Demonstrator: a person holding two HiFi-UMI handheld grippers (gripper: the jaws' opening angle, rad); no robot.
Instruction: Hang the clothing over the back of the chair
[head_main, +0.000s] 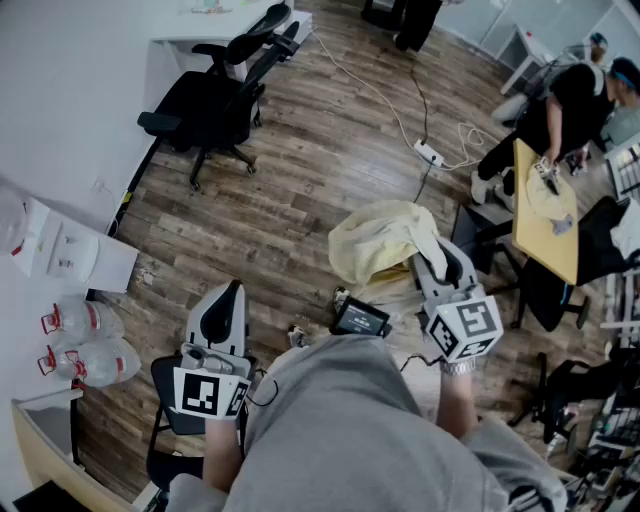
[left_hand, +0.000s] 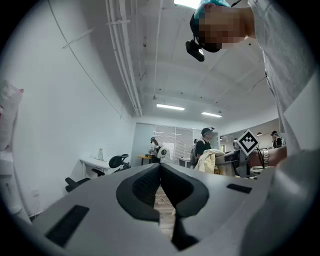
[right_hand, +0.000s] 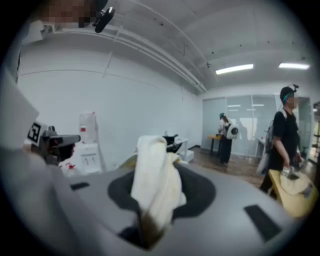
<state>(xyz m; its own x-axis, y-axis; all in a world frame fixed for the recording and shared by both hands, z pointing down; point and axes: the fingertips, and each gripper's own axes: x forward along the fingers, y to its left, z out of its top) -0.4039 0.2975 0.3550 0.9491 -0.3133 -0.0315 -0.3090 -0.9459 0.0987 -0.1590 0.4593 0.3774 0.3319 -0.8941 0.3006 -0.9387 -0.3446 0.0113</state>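
Clothing is pale creamy yellow, maybe brownish down by the jaws, but it's blurry there. Left gripper and right gripper are light grey with black pads, and the cubes are white with black squares. Floor is brown wood planks, desk chair black, table tan, sweatshirt grey.

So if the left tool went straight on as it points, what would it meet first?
Nothing close: the left tool looks out over open wood floor. The office chair sits left of its line, though depth is unclear.
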